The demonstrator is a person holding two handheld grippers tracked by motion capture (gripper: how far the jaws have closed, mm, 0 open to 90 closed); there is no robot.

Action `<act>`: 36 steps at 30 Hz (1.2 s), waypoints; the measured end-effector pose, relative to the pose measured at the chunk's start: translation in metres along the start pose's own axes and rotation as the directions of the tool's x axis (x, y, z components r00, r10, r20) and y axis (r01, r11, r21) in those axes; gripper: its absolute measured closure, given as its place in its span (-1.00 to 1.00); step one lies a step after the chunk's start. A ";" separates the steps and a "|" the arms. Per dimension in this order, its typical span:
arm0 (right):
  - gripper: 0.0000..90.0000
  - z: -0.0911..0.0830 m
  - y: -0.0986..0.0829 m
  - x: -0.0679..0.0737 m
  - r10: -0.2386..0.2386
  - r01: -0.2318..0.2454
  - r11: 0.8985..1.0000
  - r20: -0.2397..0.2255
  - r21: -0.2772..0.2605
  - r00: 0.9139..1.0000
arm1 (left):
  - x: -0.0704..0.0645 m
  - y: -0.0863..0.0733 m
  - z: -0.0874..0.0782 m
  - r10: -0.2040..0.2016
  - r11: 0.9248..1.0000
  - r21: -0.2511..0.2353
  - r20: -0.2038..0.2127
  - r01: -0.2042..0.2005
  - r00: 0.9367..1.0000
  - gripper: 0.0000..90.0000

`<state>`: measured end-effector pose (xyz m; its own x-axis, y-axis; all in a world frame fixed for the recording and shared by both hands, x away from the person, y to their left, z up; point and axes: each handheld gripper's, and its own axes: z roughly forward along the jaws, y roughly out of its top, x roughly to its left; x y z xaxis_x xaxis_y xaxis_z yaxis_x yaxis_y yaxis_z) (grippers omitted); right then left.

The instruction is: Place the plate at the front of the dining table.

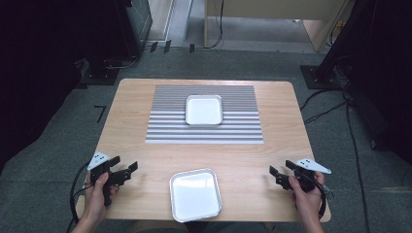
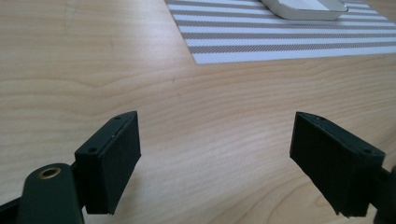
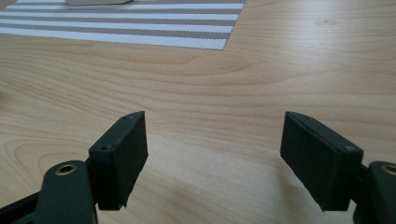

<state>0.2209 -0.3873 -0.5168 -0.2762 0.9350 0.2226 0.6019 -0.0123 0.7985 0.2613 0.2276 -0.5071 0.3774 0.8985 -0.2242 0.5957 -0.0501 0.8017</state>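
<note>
Holding my left gripper (image 1: 125,170) and right gripper (image 1: 279,171) low over the table (image 1: 131,121), I see both with jaws spread wide and empty. The near tray (image 1: 195,194) sits between them; the far tray (image 1: 204,109) rests on the striped mat (image 1: 165,131).

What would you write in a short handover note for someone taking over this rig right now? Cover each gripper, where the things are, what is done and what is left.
Left gripper: open, holds nothing, low over bare wood at the table's near left.
Right gripper: open, holds nothing, at the near right.
Near tray: at the front edge, between the two grippers, with nothing in it.
Far tray: on the striped mat, also with nothing in it.
Done: nothing that shows; neither tray is gripped.
Left: probably all of it. The near tray is the closest thing to both grippers, so likely first.
</note>
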 end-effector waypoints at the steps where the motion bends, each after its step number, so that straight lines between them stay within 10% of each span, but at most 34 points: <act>1: -0.48 -0.002 -0.001 -0.001 0.003 -0.003 1.000 0.004 -0.001 1.000 | 0.000 0.000 0.000 0.000 1.000 0.000 0.000 0.000 1.000 -0.64; 23: -0.49 -0.049 -0.030 -0.040 0.054 -0.053 0.999 0.097 -0.009 0.994 | 0.034 -0.032 -0.046 -0.038 0.999 -0.016 -0.149 0.036 0.988 -0.64; 36: -0.52 -0.052 -0.035 -0.046 0.020 -0.030 0.998 0.183 0.049 0.983 | 0.033 -0.037 -0.044 -0.007 0.999 0.038 -0.211 0.015 0.977 -0.64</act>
<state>0.1735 -0.4485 -0.5257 -0.1222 0.9836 0.1329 0.6458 -0.0228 0.7632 0.2208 0.2783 -0.5202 0.2149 0.9707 -0.1077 0.6276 -0.0527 0.7767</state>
